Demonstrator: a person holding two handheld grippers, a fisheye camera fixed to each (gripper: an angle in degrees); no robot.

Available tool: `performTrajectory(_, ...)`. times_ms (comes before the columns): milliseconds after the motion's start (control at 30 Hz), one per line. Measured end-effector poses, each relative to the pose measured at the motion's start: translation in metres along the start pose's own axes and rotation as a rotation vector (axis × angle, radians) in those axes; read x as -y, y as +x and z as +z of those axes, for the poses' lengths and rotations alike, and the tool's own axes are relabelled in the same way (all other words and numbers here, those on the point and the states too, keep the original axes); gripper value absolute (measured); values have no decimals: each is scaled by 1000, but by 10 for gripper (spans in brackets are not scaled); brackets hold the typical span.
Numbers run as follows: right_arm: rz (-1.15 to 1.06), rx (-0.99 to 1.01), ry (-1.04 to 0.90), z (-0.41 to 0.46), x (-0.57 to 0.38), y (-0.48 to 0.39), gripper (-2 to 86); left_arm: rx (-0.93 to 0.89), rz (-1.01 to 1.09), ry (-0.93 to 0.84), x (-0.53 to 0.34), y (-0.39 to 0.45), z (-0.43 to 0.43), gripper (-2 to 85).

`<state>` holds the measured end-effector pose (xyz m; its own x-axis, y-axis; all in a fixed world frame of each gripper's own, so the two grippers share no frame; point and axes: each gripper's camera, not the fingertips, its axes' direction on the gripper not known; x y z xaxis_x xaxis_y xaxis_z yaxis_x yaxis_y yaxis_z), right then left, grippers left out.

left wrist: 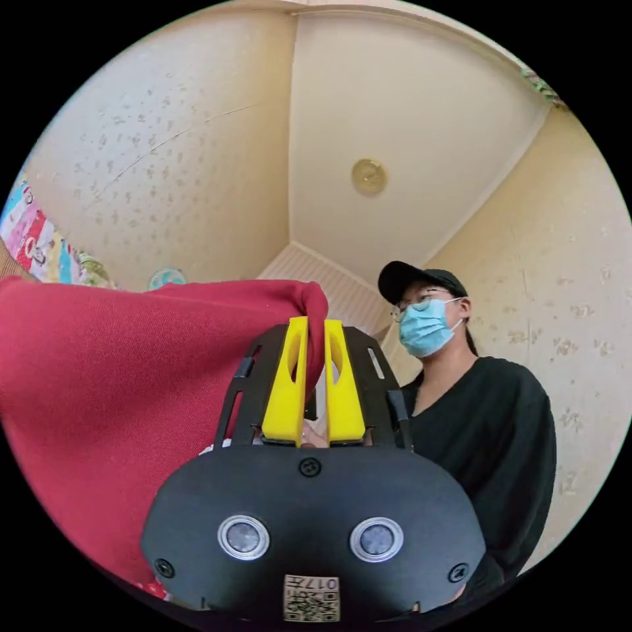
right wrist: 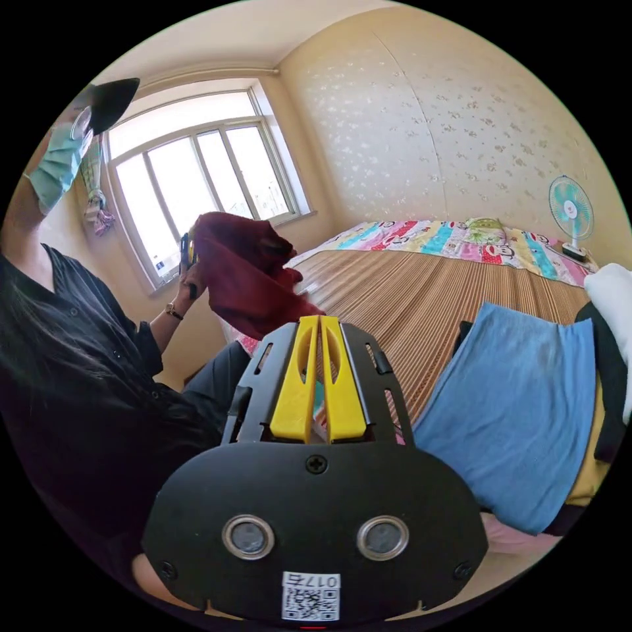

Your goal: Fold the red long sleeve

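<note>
Left tongs were pinched on a bunched edge of the red long sleeve, both yellow jaws pressing cloth, held up in the air. The rest of the garment hung away from that pinch toward the bed side, long axis running off from the jaws; the free end was not visible. In the right gripper view the red long sleeve was a lifted bundle above the near edge of the bed, left tongs at its window-side end. Right tongs were closed, jaws together, nothing between them, below the garment and well apart from it, so likely next to reach up. Further along the bed: blue cloth, a patterned sheet, a fan. Nothing stood between right tongs and garment.
</note>
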<state>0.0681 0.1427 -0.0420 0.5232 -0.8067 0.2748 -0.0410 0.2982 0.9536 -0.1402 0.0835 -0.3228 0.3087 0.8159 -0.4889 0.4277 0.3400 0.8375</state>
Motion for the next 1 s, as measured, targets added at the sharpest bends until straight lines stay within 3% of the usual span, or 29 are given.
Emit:
performTrajectory(300,-64,61,9,48,28,-30,131,-88,32,-176,43,66,83,48)
performTrajectory(433,-100,415,-291,129,10,-60,164,-120,-45,-109,38,66,100,49)
performTrajectory(467,-95,468,-290,132,1,-70,165,-110,-52,-101,38,67,100,49)
performTrajectory(600,66,560,-87,88,-29,-49,156,-61,-55,-103,42,86,99,49)
performTrajectory(667,72,702,94,42,-50,-32,160,-64,-51,-119,42,93,106,49)
performTrajectory(733,6,666,91,19,-55,-43,172,-89,-32,-142,42,101,119,49)
performTrajectory(800,-91,631,-32,17,-51,-69,187,-75,-28,-146,41,105,128,49)
performTrajectory(867,-189,714,-134,28,-48,-107,195,-56,-24,-138,41,107,135,49)
performTrajectory(933,-190,696,-191,45,-50,-127,175,-76,-26,-133,42,109,140,49)
performTrajectory(1000,-178,594,-227,56,-51,-133,101,-68,-4,-150,45,117,142,49)
